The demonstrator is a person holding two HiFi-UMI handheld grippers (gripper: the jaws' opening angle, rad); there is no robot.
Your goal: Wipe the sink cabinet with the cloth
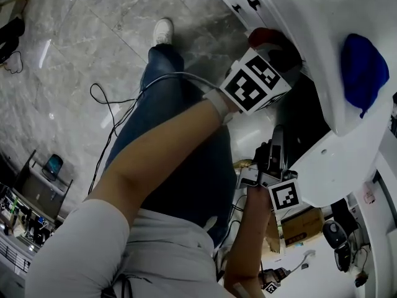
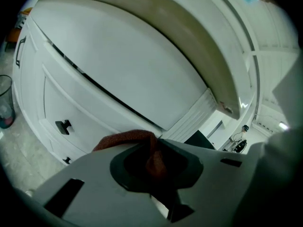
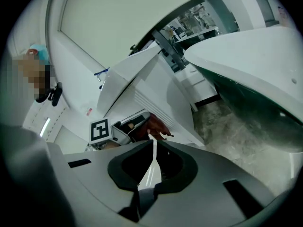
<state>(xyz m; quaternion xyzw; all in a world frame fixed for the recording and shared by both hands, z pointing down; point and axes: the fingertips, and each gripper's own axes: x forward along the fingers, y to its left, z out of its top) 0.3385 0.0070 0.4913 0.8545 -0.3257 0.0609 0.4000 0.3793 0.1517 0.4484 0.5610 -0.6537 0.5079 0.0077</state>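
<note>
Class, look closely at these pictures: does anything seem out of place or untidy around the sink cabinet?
Two things stand out. A loose black cable loops over the floor beside the person's leg, a possible trip hazard. A crumpled blue bundle, perhaps a cloth, lies on the white sink top.

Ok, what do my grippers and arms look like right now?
The left gripper and right gripper have pale grey shells and black-lined jaws. Each carries a white cube with black square markers. A thin white cable leaves the left one. The sleeve is short and pale grey.
</note>
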